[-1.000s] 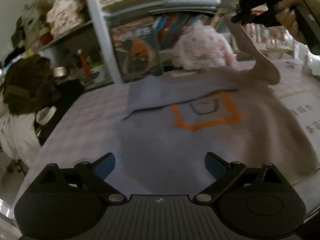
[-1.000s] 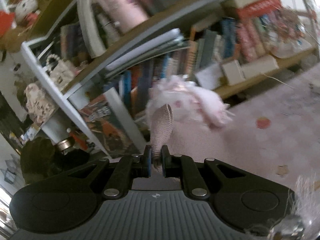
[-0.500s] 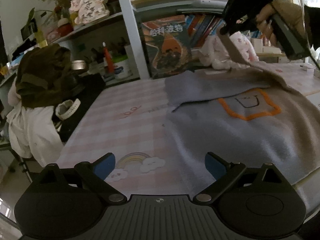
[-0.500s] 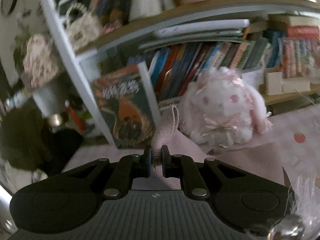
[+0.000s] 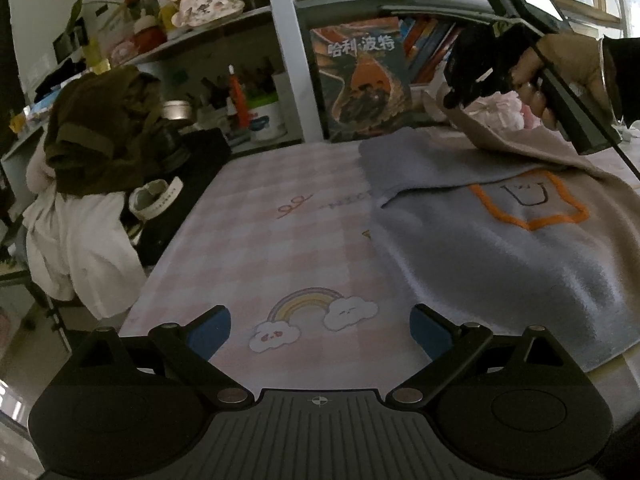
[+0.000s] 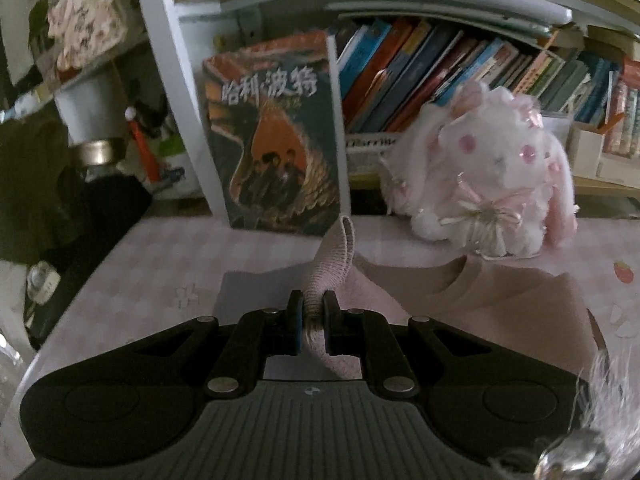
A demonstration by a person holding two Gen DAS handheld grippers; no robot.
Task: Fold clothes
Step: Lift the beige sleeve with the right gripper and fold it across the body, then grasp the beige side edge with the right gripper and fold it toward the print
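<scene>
Right wrist | right gripper (image 6: 311,322) jaws clamp sweater (image 5: 500,248) cuff, sleeve fold in hand; next: lay sleeve across body | left gripper (image 5: 320,330) jaws wide, empty

Both wrist views face the bookshelf (image 6: 440,80) low across the table (image 5: 280,220), sharing the upright book (image 5: 362,80).

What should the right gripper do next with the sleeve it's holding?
Probably carry the sleeve down across the sweater and let go. The right gripper has its jaws shut on the cuff, lifted above the body near the collar; the left gripper is open and off the cloth.
</scene>
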